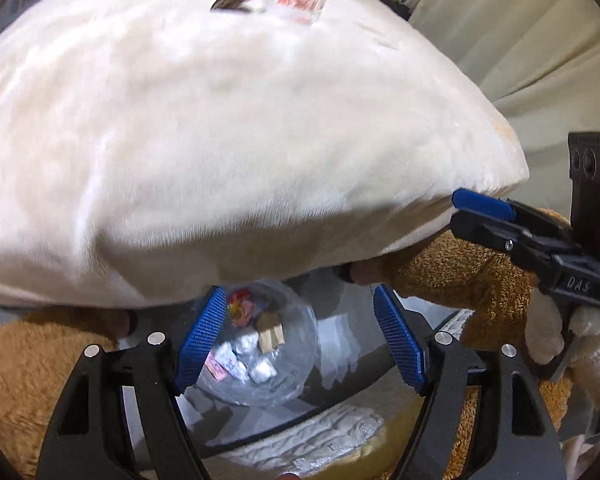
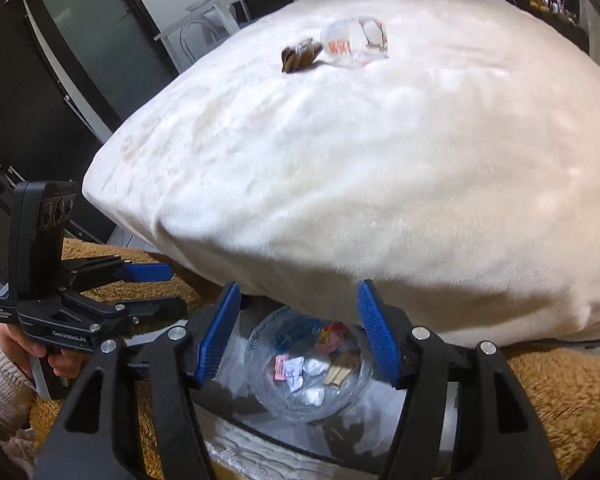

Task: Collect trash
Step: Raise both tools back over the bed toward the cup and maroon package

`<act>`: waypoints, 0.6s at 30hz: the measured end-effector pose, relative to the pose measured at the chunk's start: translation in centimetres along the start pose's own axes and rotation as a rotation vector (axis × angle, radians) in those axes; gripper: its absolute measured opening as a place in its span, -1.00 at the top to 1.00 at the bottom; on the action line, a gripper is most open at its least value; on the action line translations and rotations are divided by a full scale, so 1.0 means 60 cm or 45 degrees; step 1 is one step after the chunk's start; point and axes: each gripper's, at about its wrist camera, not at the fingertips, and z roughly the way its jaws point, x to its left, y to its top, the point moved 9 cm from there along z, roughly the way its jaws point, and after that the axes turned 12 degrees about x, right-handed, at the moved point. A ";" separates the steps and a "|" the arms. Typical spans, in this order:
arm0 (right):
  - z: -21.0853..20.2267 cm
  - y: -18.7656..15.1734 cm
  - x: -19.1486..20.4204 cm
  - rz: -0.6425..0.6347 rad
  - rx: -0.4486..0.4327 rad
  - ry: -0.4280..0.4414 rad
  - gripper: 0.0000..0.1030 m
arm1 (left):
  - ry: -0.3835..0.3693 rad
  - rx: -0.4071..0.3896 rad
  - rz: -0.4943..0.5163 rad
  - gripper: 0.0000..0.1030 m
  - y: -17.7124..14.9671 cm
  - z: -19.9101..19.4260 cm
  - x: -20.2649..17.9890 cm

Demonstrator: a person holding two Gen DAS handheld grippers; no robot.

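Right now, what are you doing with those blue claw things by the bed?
A person is tidying up trash with a gripper in each hand. Both the left gripper and the right gripper are open and hold nothing. Below them sits a clear bag that already has wrappers and scraps in it. Up on the white blanket a clear plastic cup lies beside a brown wrapper, not yet picked up.
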 end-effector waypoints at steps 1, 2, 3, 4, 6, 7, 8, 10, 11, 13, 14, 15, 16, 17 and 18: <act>-0.009 0.009 0.000 -0.004 -0.027 -0.007 -0.46 | 0.006 -0.028 0.018 -0.45 0.007 -0.011 -0.003; -0.017 0.017 -0.003 -0.003 -0.054 -0.004 -0.67 | 0.004 -0.047 0.029 -0.45 0.014 -0.020 -0.004; -0.026 0.028 -0.002 -0.002 -0.076 -0.005 -0.69 | -0.001 -0.066 0.039 -0.45 0.022 -0.029 -0.007; -0.034 0.037 -0.004 -0.004 -0.090 -0.009 -0.69 | -0.001 -0.089 0.048 -0.45 0.030 -0.039 -0.008; -0.049 0.061 -0.013 -0.016 -0.123 -0.026 -0.69 | 0.008 -0.128 0.070 -0.46 0.045 -0.055 -0.011; -0.057 0.075 -0.018 -0.019 -0.150 -0.044 -0.70 | 0.014 -0.148 0.080 -0.47 0.053 -0.064 -0.011; -0.065 0.088 -0.024 -0.019 -0.179 -0.057 -0.82 | 0.021 -0.165 0.090 -0.58 0.061 -0.070 -0.014; -0.079 0.112 -0.035 -0.013 -0.230 -0.069 -0.87 | 0.024 -0.190 0.107 -0.66 0.080 -0.084 -0.013; -0.086 0.125 -0.040 -0.008 -0.258 -0.075 -0.88 | 0.018 -0.202 0.109 -0.67 0.089 -0.091 -0.013; -0.094 0.147 -0.048 -0.012 -0.293 -0.088 -0.89 | 0.023 -0.240 0.108 -0.78 0.114 -0.107 -0.004; -0.096 0.159 -0.052 -0.019 -0.301 -0.097 -0.89 | 0.029 -0.258 0.106 -0.89 0.127 -0.114 -0.004; -0.096 0.170 -0.055 -0.025 -0.306 -0.113 -0.90 | 0.029 -0.280 0.107 -0.88 0.140 -0.120 -0.002; -0.096 0.182 -0.060 -0.027 -0.313 -0.132 -0.90 | 0.030 -0.296 0.108 -0.88 0.153 -0.125 0.001; -0.098 0.193 -0.064 -0.028 -0.324 -0.134 -0.90 | 0.035 -0.308 0.111 -0.88 0.166 -0.129 0.003; -0.097 0.205 -0.066 -0.032 -0.335 -0.128 -0.90 | 0.041 -0.320 0.118 -0.88 0.179 -0.132 0.003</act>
